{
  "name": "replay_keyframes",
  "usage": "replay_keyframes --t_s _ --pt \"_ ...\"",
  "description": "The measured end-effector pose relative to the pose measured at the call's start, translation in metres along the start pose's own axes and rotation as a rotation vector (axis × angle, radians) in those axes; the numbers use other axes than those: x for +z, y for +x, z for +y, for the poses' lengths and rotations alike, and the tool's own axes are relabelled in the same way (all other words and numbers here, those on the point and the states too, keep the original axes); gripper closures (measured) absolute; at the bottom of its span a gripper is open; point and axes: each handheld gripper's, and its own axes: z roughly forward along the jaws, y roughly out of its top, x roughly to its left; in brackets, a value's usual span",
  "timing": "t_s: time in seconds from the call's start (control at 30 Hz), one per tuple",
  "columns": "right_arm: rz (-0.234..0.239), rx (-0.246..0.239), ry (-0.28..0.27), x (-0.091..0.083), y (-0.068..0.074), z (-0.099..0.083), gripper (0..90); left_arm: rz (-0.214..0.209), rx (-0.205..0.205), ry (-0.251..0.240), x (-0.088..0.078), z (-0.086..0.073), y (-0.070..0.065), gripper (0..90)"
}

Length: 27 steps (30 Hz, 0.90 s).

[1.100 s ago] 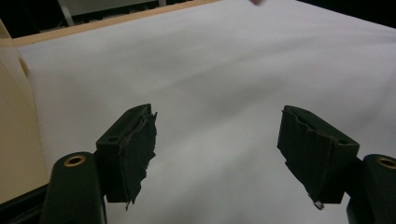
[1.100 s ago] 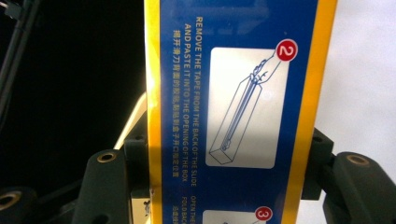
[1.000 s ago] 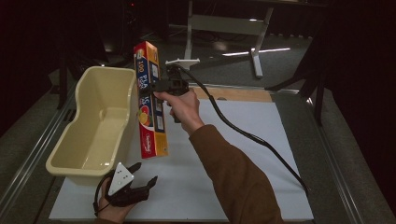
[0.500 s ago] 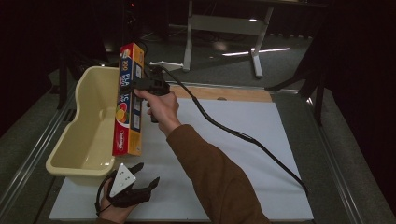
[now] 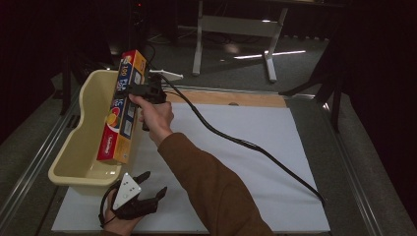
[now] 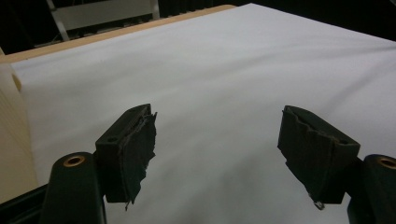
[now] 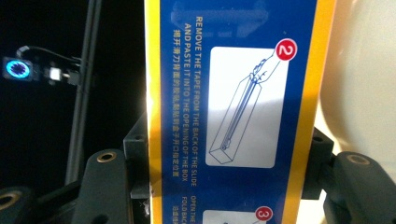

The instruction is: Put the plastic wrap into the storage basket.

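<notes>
right gripper (image 5: 142, 91) clamped on the cling wrap box (image 5: 120, 110) has swung it over the beige tub (image 5: 78, 162), so drop-in looks close; left gripper (image 5: 147, 196) sits wide open, empty.

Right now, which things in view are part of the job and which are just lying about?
In the job:
- long wrap box, clamped in the right tool
- cream tub, under the box's lower end

Just there:
- left tool, open, resting low on the white sheet
- metal stand behind the table

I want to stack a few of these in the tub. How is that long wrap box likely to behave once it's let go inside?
The long box, clamped by the right gripper, keeps straight, so probably stiff. Held near its middle above the beige tub, it seems light. Stood on end, such a slim carton would likely tip over.
</notes>
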Motion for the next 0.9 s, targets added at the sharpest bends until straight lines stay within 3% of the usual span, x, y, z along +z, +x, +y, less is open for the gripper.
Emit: replay_keyframes --t_s 0.13,0.4,0.9 --pt "-0.005 0.018 -0.01 0.007 -0.001 -0.003 39.2 -0.001 -0.002 -0.001 0.0 0.0 0.0 26.7" --pt "-0.025 0.003 -0.01 0.021 0.001 -0.01 39.2 -0.004 0.002 -0.004 0.0 0.0 0.0 26.5" --pt "-0.037 0.002 -0.007 0.028 -0.003 -0.016 39.0 0.008 -0.015 -0.011 -0.003 -0.001 0.002 26.4"
